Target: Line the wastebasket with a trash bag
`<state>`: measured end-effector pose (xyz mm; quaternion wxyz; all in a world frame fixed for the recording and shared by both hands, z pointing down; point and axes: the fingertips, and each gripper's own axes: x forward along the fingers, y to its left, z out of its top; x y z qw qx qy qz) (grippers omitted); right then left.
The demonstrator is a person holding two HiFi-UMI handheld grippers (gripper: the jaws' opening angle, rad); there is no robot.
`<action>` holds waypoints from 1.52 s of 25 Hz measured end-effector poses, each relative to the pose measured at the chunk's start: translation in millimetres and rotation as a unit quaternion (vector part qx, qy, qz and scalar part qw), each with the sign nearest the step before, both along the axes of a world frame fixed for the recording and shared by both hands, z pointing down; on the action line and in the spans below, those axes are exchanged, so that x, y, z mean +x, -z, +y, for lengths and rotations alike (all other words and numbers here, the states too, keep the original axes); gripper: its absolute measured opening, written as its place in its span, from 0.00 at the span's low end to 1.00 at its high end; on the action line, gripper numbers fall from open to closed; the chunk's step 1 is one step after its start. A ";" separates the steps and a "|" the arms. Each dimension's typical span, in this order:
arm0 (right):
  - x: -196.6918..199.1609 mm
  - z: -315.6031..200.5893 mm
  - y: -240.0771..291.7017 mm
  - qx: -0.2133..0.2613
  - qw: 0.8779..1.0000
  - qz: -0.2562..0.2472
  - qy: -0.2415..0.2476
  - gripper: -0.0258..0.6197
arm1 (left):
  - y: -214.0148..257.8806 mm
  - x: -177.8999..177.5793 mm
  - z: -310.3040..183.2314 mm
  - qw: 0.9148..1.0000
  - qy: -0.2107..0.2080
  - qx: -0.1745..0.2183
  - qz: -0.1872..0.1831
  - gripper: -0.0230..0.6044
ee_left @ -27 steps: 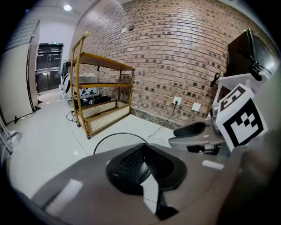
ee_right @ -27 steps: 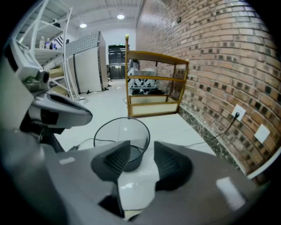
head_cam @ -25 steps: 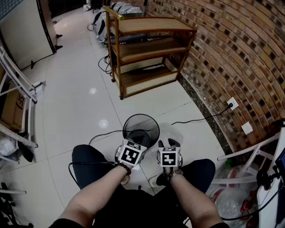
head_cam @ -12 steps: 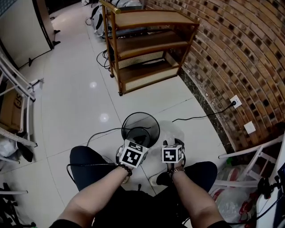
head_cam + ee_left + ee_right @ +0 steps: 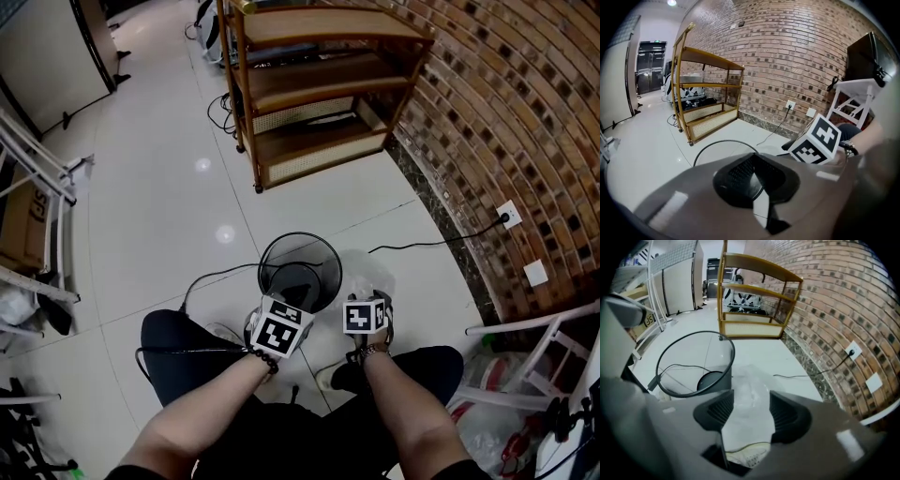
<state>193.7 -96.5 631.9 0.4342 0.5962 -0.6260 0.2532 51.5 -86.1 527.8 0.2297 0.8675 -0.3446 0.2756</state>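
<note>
A black mesh wastebasket [image 5: 298, 272] stands empty on the white floor in front of my knees. A crumpled clear trash bag [image 5: 364, 278] lies on the floor against its right side. My left gripper [image 5: 754, 179] is shut with nothing between its pads and hovers at the basket's near rim [image 5: 723, 142]. Pointing steeply down over the bag [image 5: 747, 397], my right gripper [image 5: 751, 413] has its jaws opening. The bag shows in the gap between them, and the pads [image 5: 717, 411] do not press on it. The basket [image 5: 693, 366] is to the left of that gripper.
A wooden shelf cart [image 5: 319, 94] stands beyond the basket by the brick wall [image 5: 506, 112]. A black cable [image 5: 422, 246] runs from a wall socket [image 5: 509, 214] across the floor. A white frame [image 5: 525, 375] is at the right, a white rack [image 5: 37, 187] at the left. A shoe [image 5: 745, 453] is under the right gripper.
The right gripper has sunk toward the clear bag beside the basket. The left gripper has stayed at the basket's near rim.
</note>
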 end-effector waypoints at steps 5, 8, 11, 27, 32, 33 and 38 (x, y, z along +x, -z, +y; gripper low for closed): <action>2.4 -6.1 -13.5 -0.014 1.000 0.005 -0.004 0.41 | -5.0 -0.5 -1.5 1.000 0.001 -0.005 -0.004 0.04; 2.5 -7.4 -22.2 -0.025 1.000 0.009 -0.004 0.41 | -8.3 -0.9 -0.2 1.000 0.001 -0.008 -0.007 0.04; 6.9 -8.8 -30.8 -0.037 0.999 0.014 -0.009 0.41 | -10.3 -1.2 -1.6 1.000 0.000 -0.007 -0.010 0.04; 38.7 -10.4 -19.6 -0.041 0.997 0.042 -0.051 0.04 | -13.6 -4.6 -2.0 1.000 0.002 -0.012 -0.014 0.04; 42.3 -12.2 -3.2 -0.026 0.997 0.040 -0.053 0.04 | -9.6 -2.4 0.9 1.000 0.001 -0.009 -0.013 0.04; 43.4 -12.4 0.1 -0.023 0.997 0.040 -0.054 0.04 | -8.8 -1.8 1.6 1.000 0.001 -0.008 -0.012 0.04; 49.5 -15.0 21.6 -0.004 0.998 0.035 -0.057 0.04 | -3.8 1.7 3.5 1.000 -0.002 -0.003 -0.008 0.04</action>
